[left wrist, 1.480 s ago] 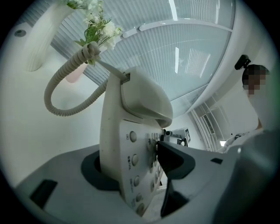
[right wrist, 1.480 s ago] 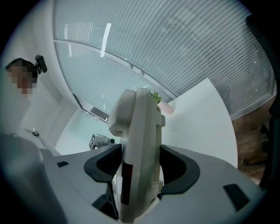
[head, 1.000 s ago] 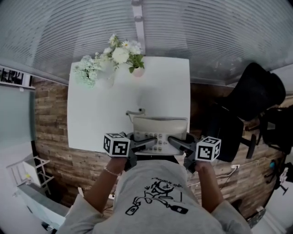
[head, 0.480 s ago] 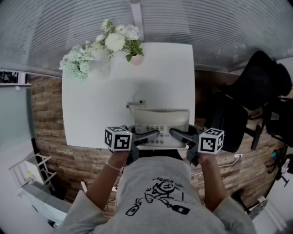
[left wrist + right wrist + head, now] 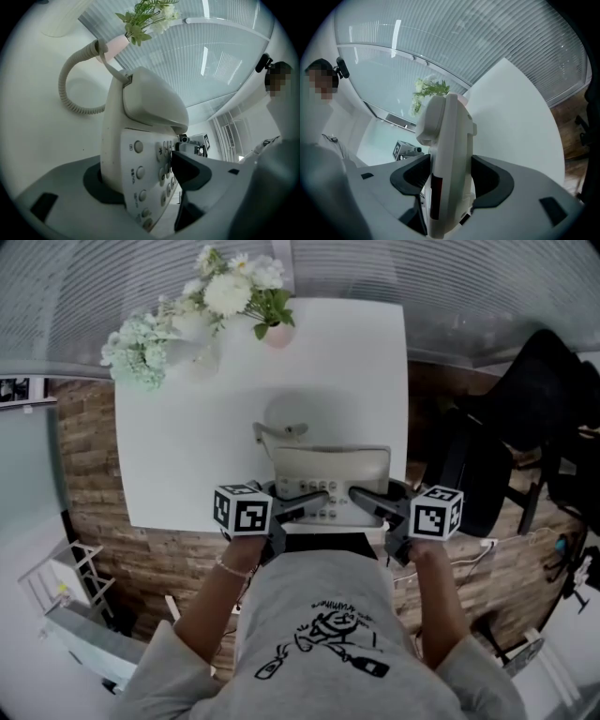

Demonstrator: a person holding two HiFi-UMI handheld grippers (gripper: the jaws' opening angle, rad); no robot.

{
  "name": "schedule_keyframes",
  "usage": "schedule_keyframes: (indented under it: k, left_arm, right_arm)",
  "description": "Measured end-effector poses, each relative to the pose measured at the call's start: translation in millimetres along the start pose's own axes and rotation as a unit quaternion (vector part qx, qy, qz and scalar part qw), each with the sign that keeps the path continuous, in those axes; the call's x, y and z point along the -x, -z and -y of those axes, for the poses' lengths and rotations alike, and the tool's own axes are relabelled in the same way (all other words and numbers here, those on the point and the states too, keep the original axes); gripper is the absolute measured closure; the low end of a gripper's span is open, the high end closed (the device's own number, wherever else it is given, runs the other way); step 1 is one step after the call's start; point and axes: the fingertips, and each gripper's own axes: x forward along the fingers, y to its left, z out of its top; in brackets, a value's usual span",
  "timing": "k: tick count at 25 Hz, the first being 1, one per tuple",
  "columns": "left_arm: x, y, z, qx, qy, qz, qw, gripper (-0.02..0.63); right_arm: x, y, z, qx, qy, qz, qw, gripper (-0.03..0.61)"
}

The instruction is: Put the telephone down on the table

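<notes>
A cream desk telephone sits low over the near edge of the white table, its handset on the cradle and its coiled cord lying on the tabletop. I cannot tell whether its base touches the table. My left gripper grips its left side: one pad under the base, the other against the keypad, with the jaws opening. My right gripper is shut on the right side. In the right gripper view both dark pads flank the telephone.
White flowers in a pink vase and a pale green bunch stand at the table's far left corner. A black office chair is on the wood floor to the right. The person's torso is close behind the near edge.
Both grippers have sunk toward the tabletop with the telephone between them. The table looks larger and closer in the head view.
</notes>
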Motion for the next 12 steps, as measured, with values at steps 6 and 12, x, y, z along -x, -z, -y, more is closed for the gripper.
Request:
schedule_keyframes:
  k: [6,12]
  left_arm:
    - [-4,6,-11,0.000,-0.014,-0.009,0.9999,0.304]
    - [-9,13,-24,0.004,-0.026,-0.011,0.9996,0.290]
  right_arm:
    - [-5,5,8,-0.004,0.003,-0.008,1.000,0.291]
    - [-11,13,20,-0.015,0.002,-0.014,1.000,0.291]
